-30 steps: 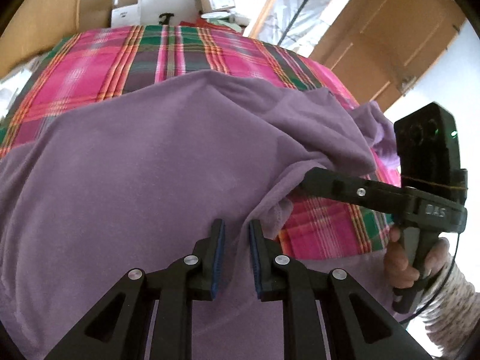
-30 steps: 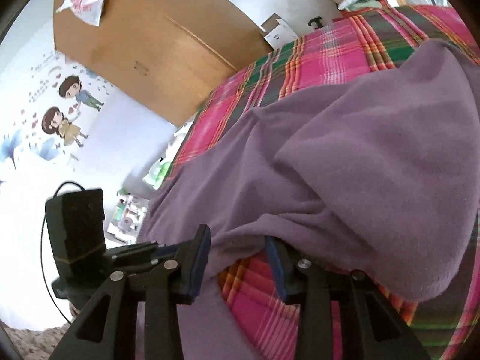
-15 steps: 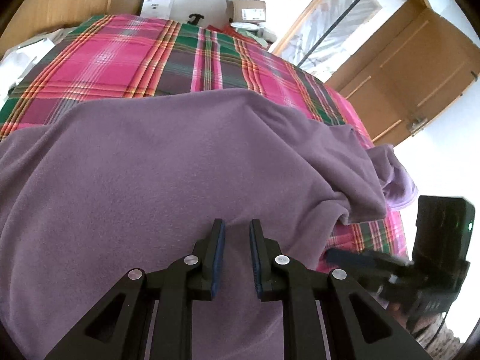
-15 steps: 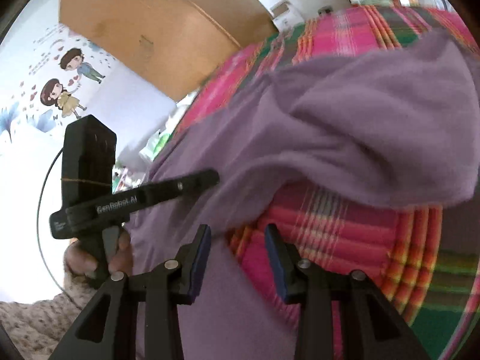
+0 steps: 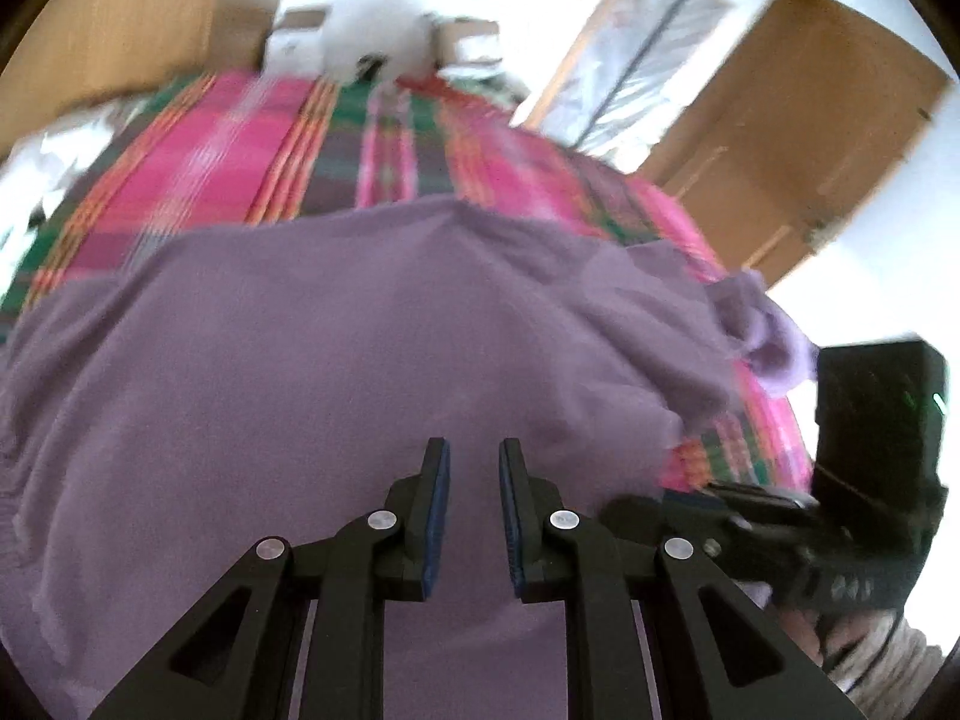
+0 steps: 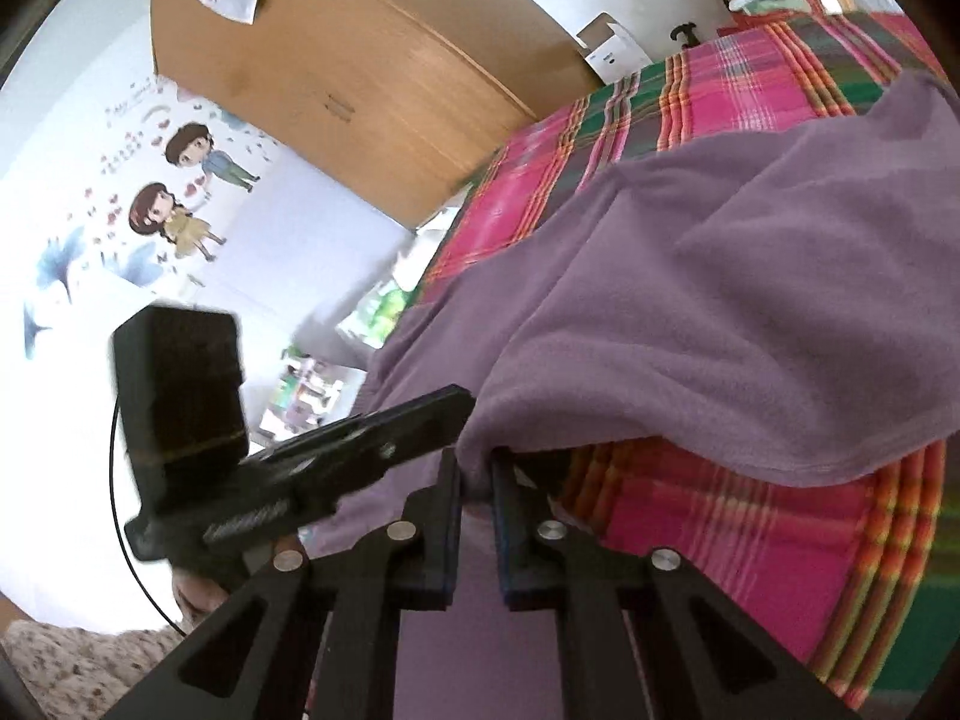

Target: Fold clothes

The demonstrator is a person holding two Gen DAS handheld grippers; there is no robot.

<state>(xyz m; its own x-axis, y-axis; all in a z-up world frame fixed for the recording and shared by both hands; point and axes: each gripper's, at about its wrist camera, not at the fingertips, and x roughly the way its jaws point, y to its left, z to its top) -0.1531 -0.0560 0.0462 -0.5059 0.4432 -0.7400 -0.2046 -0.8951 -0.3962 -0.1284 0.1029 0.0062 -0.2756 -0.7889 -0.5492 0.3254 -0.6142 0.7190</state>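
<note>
A purple fleece garment (image 5: 360, 360) lies spread over a pink and green plaid bed cover (image 5: 240, 150). My left gripper (image 5: 471, 468) sits low on the garment with its jaws narrow and cloth filling the gap. That view is blurred by motion. In the right wrist view, my right gripper (image 6: 477, 468) is shut on a folded edge of the garment (image 6: 750, 300), where the upper layer hangs over the plaid cover (image 6: 720, 540). The left gripper's fingers (image 6: 420, 414) reach the same fold from the left, just beside my right fingertips.
A wooden wardrobe (image 6: 360, 60) stands behind the bed, with cardboard boxes (image 6: 612, 48) at the far end. A wooden door (image 5: 810, 90) is at the right. A hand (image 6: 192, 594) and a knitted sleeve (image 6: 60, 672) hold the left gripper.
My right gripper's jaws have closed from wide apart onto the garment's folded edge. The two grippers have come close together at that fold. The left jaw gap is unchanged.
</note>
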